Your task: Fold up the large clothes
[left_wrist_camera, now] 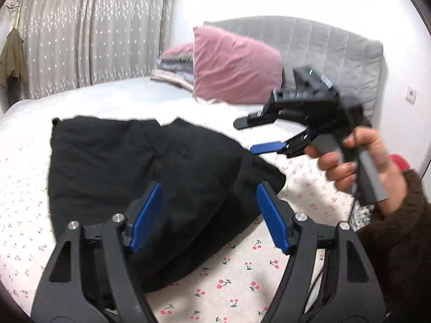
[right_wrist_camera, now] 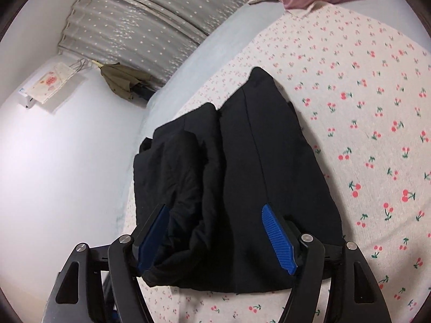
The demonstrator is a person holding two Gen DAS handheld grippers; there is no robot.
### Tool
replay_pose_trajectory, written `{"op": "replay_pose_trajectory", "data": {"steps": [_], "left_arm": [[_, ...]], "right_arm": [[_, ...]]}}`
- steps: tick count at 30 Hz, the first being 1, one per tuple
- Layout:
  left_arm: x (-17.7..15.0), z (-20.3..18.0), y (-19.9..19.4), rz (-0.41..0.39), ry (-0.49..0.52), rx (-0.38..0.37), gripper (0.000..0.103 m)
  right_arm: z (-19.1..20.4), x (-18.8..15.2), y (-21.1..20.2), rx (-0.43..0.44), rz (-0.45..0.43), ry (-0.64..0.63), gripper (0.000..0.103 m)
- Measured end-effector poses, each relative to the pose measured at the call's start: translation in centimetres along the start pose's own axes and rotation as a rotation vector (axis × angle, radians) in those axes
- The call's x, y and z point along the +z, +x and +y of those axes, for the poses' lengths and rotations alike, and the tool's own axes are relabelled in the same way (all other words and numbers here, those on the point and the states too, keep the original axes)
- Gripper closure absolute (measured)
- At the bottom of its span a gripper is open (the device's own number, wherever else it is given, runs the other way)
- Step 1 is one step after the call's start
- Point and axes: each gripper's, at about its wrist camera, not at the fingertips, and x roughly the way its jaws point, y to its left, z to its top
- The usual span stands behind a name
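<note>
Matt black cloth garment [right_wrist_camera: 237, 183]; soft cherry-print cotton bedsheet [right_wrist_camera: 377, 107]; ribbed blue pads [right_wrist_camera: 278, 239] on black plastic jaws.

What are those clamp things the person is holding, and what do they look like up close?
Each is a hand-held tool: black plastic arms with cut-outs and silver pivot pins, ending in two flat fingers with ribbed blue pads. The left tool fills its own camera's view. The right tool has a grey handle, a thin black cable and a small green light. The person wears a fuzzy dark brown sleeve.
</note>
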Motion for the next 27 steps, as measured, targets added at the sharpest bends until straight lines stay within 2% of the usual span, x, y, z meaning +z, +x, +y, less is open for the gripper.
{"op": "replay_pose_trajectory", "data": {"steps": [4,5,10,14,17,20,22,25,27], "left_arm": [[0.5,2.1,-0.8,-0.034,-0.04,0.094,0.023],[0.5,3.3,-0.9,-0.029,-0.071,0.14,0.023],[-0.9,9.1,0.0,0.028,-0.227,0.275,0.023],[-2.2,11.5,1.5,0.076,-0.3,0.312,0.023],[-3.1,12.5,2.5,0.104,-0.329,0.316,0.023],[-3.6,12.5,3.3,0.118,-0.317,0.327,0.023],[-3.6,12.5,4.1,0.132,-0.313,0.31,0.023],[-3.6,12.2,4.4,0.13,-0.319,0.32,0.023],[-3.6,12.3,4.5,0.13,-0.328,0.327,0.023]], "right_arm": [[1.9,0.3,-0.3,-0.004,-0.001,-0.067,0.024],[2.3,0.3,-0.1,-0.011,-0.002,-0.086,0.023],[6.6,0.5,2.7,-0.052,0.024,-0.245,0.021],[7.7,0.7,6.5,-0.118,0.095,-0.301,0.021],[6.5,0.7,8.6,-0.171,0.146,-0.268,0.021],[5.2,0.3,9.8,-0.217,0.187,-0.257,0.021],[4.4,0.2,10.2,-0.188,0.211,-0.233,0.021],[2.6,0.1,11.2,-0.039,0.281,-0.122,0.021],[2.2,-0.3,12.0,0.001,0.3,-0.098,0.021]]}}
